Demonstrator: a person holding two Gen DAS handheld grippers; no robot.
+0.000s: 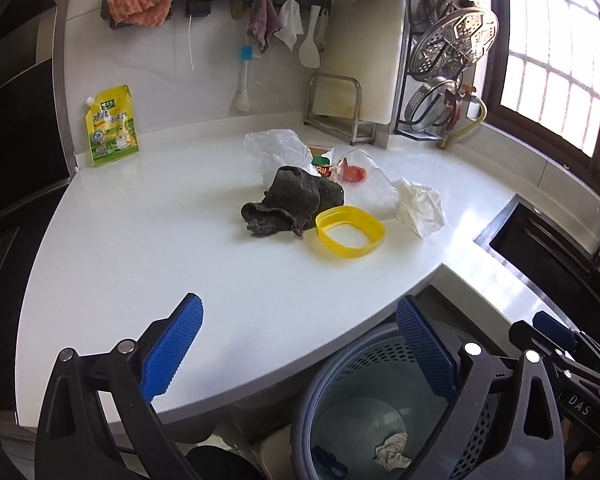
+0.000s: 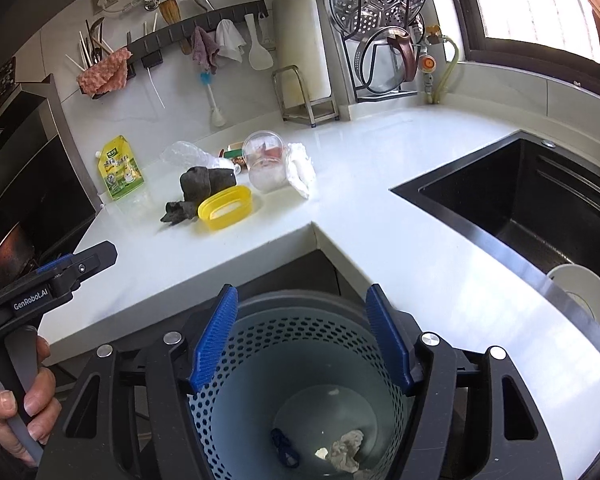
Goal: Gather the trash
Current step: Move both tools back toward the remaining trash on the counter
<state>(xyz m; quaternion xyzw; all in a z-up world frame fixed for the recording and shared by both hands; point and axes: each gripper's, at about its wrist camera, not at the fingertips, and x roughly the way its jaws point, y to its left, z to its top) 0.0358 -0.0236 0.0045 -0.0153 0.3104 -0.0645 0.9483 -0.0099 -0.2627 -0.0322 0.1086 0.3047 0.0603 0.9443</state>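
Trash lies in a cluster on the white counter [image 1: 140,248]: a dark grey rag [image 1: 292,200], a yellow plastic lid ring [image 1: 350,232], a clear cup [image 1: 364,178] on its side with red scraps in it, a crumpled white tissue [image 1: 420,206], a clear plastic bag [image 1: 276,148] and a snack wrapper [image 1: 324,160]. Below the counter's edge stands a blue perforated bin [image 2: 228,404] holding crumpled paper [image 2: 346,450] and a small blue scrap [image 2: 284,444]. My left gripper [image 1: 300,308] is open and empty, short of the cluster. My right gripper [image 2: 302,292] hangs open and empty over the bin.
A black sink [image 2: 540,208] is sunk into the counter on the right, with a white plate [image 2: 588,292] at its near end. A yellow seasoning pouch [image 1: 112,126] leans on the back wall. A pot-lid rack [image 1: 452,48] and a cutting-board stand [image 1: 336,100] fill the far corner.
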